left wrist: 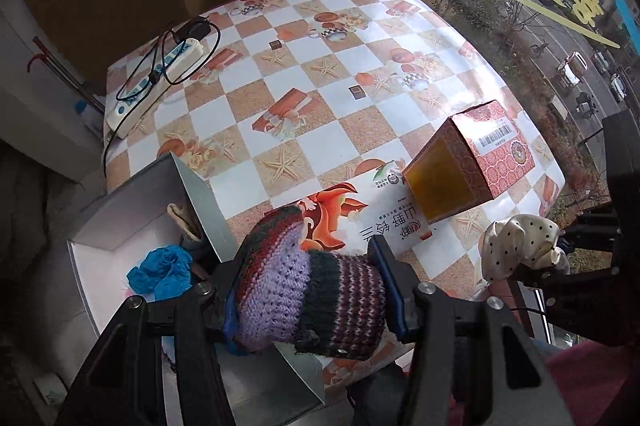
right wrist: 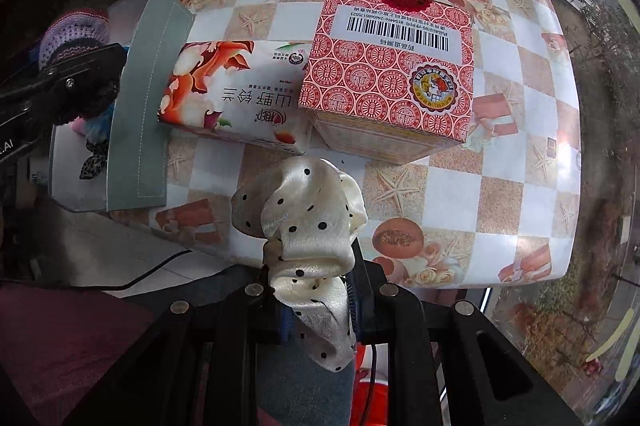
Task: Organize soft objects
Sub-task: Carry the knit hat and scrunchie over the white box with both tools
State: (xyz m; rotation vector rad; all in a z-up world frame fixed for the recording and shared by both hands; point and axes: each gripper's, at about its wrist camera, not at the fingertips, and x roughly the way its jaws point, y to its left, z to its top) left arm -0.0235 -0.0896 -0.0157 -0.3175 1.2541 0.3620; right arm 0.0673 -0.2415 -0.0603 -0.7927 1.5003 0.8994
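The left gripper (left wrist: 312, 290), jaws half open, squeezes a knit piece (left wrist: 308, 290) at lower centre, over the edge of a grey box (left wrist: 200, 197); light, springy wool, best pinched mid-body. The right gripper (right wrist: 316, 306), jaws nearly shut, pinches a slippery satin scrunchie (right wrist: 304, 222) by one fold above the counter (right wrist: 500, 153). Only the left view shows blue cloth (left wrist: 162, 272) inside the box; only the right shows the red carton's (right wrist: 392, 73) top

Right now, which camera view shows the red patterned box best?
The right wrist view: the red patterned box fills the middle, with its barcode label and round sticker facing the camera. The left wrist view shows it smaller, at the right, mostly its amber end.
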